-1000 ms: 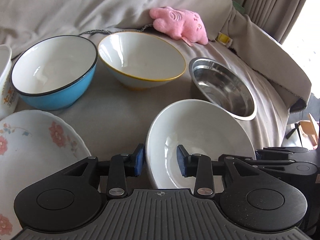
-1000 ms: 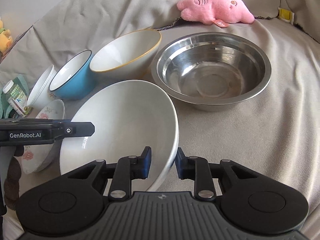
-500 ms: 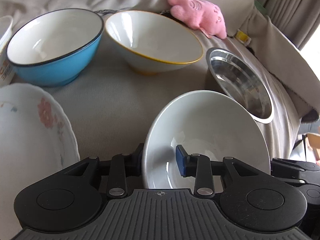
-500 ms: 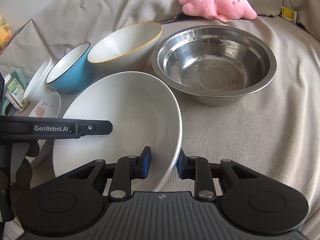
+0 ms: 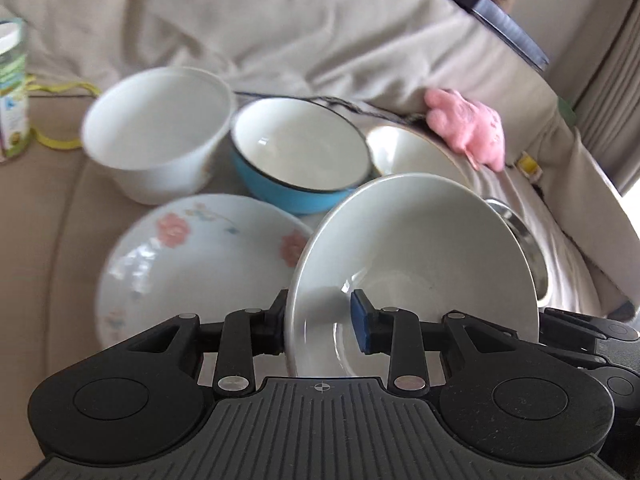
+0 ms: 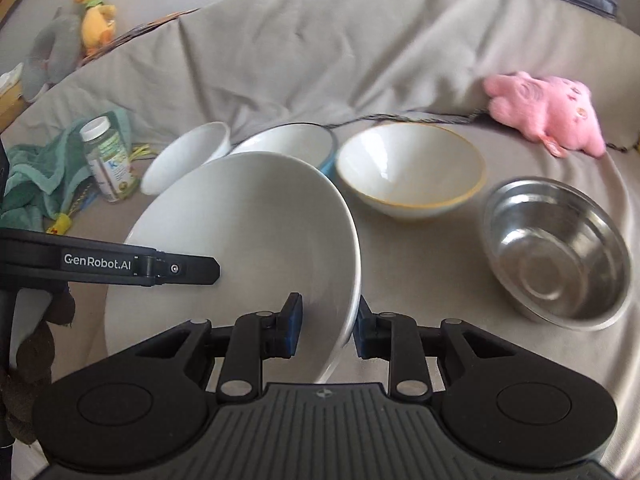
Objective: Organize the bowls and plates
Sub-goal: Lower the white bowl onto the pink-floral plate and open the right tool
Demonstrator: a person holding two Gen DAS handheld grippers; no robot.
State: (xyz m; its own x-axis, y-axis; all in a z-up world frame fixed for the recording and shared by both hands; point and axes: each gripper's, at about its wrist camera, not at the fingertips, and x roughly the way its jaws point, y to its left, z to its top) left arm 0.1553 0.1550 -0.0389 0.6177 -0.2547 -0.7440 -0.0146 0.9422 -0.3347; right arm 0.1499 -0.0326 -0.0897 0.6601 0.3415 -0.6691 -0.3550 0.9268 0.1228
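Note:
A plain white bowl (image 5: 420, 248) hangs tilted above the grey sofa cover, gripped at both sides of its rim. My left gripper (image 5: 318, 320) has one pad outside the rim and one inside; its jaws are opening slightly with the bowl wall still between them. My right gripper (image 6: 328, 320) is shut on the opposite rim of the white bowl (image 6: 248, 232). A flowered plate (image 5: 192, 264) lies just left of and below the bowl. Behind stand a blue bowl (image 5: 300, 152), a tall white bowl (image 5: 160, 128), a yellow-rimmed bowl (image 6: 408, 168) and a steel bowl (image 6: 560, 256).
A pink plush toy (image 6: 548, 112) lies at the back right against the sofa back. A supplement bottle (image 6: 106, 160) and a green cloth (image 6: 32, 176) sit at the left. A duck plush (image 6: 94, 12) perches far back left.
Both grippers have lifted the white bowl and carried it left, away from the steel bowl and over toward the flowered plate. The bowl now tilts more.

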